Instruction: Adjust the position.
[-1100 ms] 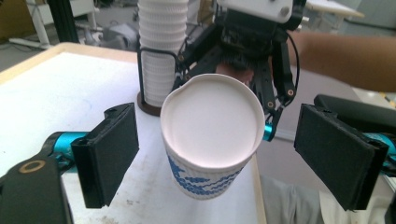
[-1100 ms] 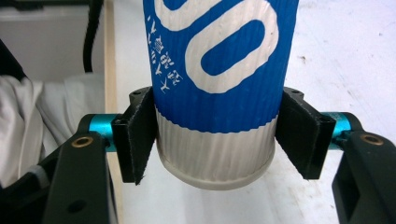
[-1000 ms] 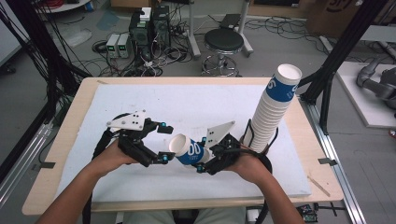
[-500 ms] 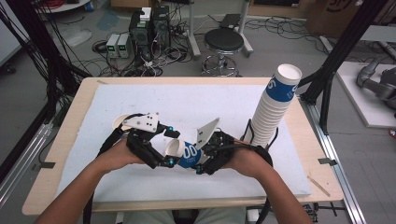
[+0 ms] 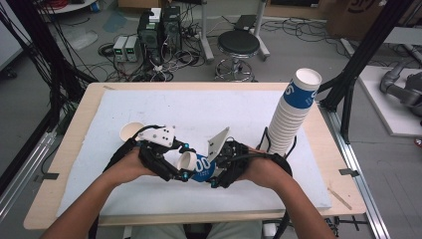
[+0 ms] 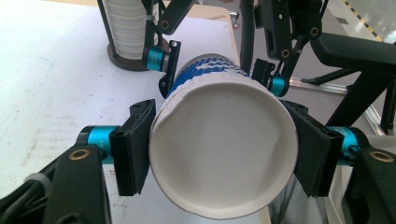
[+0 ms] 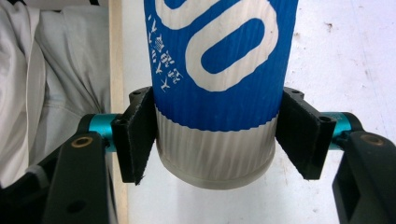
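Item: blue-and-white paper cup (image 5: 196,165), lying on its side, held above the white mat (image 5: 224,112) near the desk's front edge, midway between its front corners.

Right gripper (image 5: 219,172): my jaws were clenched on the cup's base end; in the right gripper view both pads (image 7: 137,140) pressed the pale ribbed band just under the blue print.

Left gripper (image 5: 174,167): a second earlier my jaws stood wide, apart from the mouth of the cup. They had just been closing, and now gripped the cup at its open rim (image 6: 224,149); in the left gripper view the rim looked slightly squeezed between the pads.

Meaning, as I judged it: the cup was held at both ends, ready either to be pulled apart from a nested one or passed from my right gripper to the left. Which, I could not tell.

Also on the desk: a tall stack of cups (image 5: 293,112) in a wire holder near the right edge; a single white cup (image 5: 130,131) on the mat, behind my left hand (image 5: 127,167).
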A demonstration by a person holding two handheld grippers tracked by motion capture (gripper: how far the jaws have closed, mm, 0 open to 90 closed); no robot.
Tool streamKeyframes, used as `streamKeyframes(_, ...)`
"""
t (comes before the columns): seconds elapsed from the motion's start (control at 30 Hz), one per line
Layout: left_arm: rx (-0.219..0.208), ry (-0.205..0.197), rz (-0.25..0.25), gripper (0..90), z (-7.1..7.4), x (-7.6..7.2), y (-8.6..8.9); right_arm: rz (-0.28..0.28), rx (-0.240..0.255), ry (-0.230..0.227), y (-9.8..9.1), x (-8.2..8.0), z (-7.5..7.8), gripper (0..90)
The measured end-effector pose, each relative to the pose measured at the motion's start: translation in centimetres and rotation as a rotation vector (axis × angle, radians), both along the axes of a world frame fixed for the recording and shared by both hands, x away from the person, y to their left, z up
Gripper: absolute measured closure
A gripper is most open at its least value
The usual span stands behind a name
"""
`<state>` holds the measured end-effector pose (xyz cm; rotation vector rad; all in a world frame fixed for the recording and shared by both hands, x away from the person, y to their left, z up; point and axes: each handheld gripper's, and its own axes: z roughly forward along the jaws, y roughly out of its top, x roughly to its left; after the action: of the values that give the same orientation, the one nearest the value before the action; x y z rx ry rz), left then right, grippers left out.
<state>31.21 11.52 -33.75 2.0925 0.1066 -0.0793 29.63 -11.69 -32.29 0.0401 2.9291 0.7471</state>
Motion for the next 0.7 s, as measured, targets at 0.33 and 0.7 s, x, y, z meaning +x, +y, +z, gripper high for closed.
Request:
streamKeyframes(0.33, -0.063, 0.000, 0.008, 30.3, -0.5, 0.1, 0.6, -0.048, 0.153, 0.015, -1.6, 0.1, -0.2, 20.2)
streamKeyframes(0.7, -0.148, 0.001, 0.032, 30.3, -1.2, -0.1, 1.7, -0.094, 0.339, 0.058, -3.8, 0.2, -0.5, 20.2)
